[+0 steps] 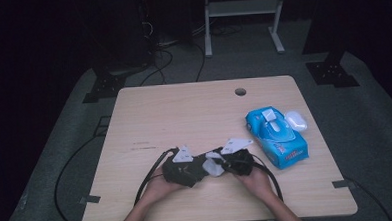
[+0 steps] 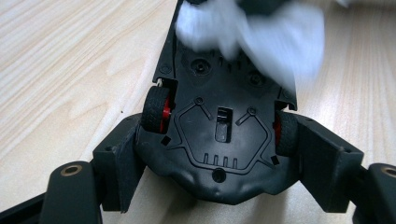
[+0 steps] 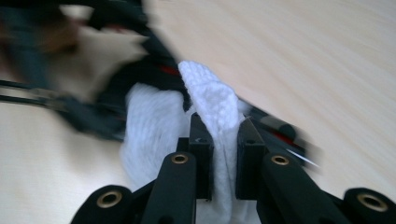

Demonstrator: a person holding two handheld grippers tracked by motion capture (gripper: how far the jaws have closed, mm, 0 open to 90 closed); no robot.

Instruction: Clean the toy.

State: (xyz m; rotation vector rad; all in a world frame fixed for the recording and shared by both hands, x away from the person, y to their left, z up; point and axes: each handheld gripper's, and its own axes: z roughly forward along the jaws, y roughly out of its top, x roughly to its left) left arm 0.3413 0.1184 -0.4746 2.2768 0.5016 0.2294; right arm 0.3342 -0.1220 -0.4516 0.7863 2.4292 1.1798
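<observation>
A black toy car with red-hubbed wheels lies upside down, its underside facing up, clamped across its sides by my left gripper. A white wipe is pressed on the car's far end. My right gripper is shut on that white wipe, which bulges up between its jaws against the blurred car. From the high view both grippers meet near the table's front middle: left gripper, right gripper, with the wipe between them.
A blue wet-wipe pack lies to the right of the grippers, with a small white object beside it. The wooden table has a cable hole near its far edge. Cables trail off the front left.
</observation>
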